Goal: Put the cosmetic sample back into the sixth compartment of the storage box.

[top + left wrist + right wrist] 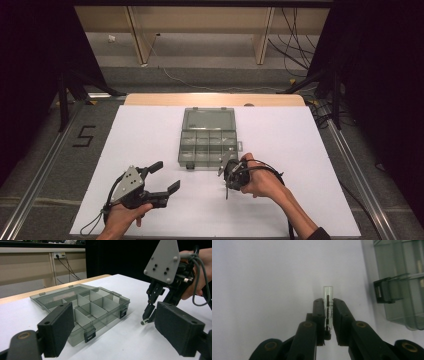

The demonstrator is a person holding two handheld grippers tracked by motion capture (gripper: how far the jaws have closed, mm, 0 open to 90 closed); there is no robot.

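Note:
A smoky clear compartment box (207, 144) lies open in the middle of the white table sheet (300, 150), its lid folded back flat. My right gripper (328, 302) points down at the sheet just in front of the box's right front corner. It is shut on a small clear glass tube (328, 292) whose end sticks out past the fingertips. In the left gripper view that tube (143, 322) hangs just above the sheet. My left gripper (167, 176) hovers at the front left, jaws wide open with nothing between the pads (58, 327).
Two black latches (89, 335) stick out from the box's front wall (402, 282). The wooden table edge (215, 99) runs behind the sheet. Metal rails (45, 170) flank the table, and cables (295, 35) lie on the floor beyond.

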